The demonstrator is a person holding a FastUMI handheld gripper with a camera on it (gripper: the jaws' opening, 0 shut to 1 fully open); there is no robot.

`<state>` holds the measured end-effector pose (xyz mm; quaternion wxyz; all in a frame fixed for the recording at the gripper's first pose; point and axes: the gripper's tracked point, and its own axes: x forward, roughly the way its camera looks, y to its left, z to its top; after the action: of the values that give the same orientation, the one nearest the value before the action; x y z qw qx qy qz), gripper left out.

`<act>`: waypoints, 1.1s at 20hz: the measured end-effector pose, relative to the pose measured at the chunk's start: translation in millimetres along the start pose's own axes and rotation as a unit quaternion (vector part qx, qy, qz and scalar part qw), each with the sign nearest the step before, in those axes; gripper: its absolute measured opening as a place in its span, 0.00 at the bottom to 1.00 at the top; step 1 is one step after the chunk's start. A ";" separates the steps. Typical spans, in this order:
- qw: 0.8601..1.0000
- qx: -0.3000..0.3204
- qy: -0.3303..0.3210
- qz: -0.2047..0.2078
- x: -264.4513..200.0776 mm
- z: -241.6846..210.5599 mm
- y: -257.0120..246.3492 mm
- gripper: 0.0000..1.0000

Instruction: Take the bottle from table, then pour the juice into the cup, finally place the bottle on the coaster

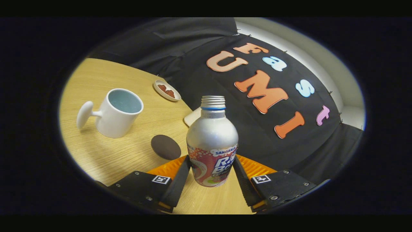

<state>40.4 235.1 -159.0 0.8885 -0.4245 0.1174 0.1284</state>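
Between my gripper's [210, 167] fingers the bottle [212, 141] is clamped at its labelled lower body, cap off, and seems lifted off the table [106, 158], so I judge the pick done. Just beyond the fingers lies the dark coaster [165, 147]; farther off stands the white cup [116, 112]. Pouring and setting down remain.

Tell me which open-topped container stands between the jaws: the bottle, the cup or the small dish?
The silver bottle, cap off, upright between the jaws. The white cup and the dish lie beyond them on the table.
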 end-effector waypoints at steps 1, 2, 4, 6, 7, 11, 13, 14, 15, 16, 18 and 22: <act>1.000 -0.015 -0.003 -0.003 0.5 2.2 -0.8 0.77; 0.999 -0.031 -0.006 -0.007 1.3 5.5 -1.6 0.77; 0.998 -0.066 -0.013 -0.016 1.4 13.4 -2.9 0.77; 0.995 -0.096 -0.019 -0.018 1.8 17.1 -1.1 0.77; 0.994 -0.110 -0.022 -0.019 2.9 17.0 0.7 0.77; 0.986 -0.160 -0.033 -0.020 -0.9 23.0 7.4 0.77; 0.983 -0.180 -0.039 -0.024 0.8 27.5 6.6 0.77; 0.981 -0.189 -0.043 -0.028 1.5 29.9 5.8 0.77; 0.979 -0.197 -0.045 -0.031 2.9 30.6 4.1 0.77; 0.977 -0.206 -0.042 -0.034 3.3 30.0 4.2 0.77; 0.973 -0.224 -0.042 -0.036 1.5 30.7 6.8 0.77; 0.960 -0.271 -0.056 -0.040 3.2 36.9 14.6 0.77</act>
<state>42.2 273.3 -148.0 0.7495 -0.6460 0.0110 0.1438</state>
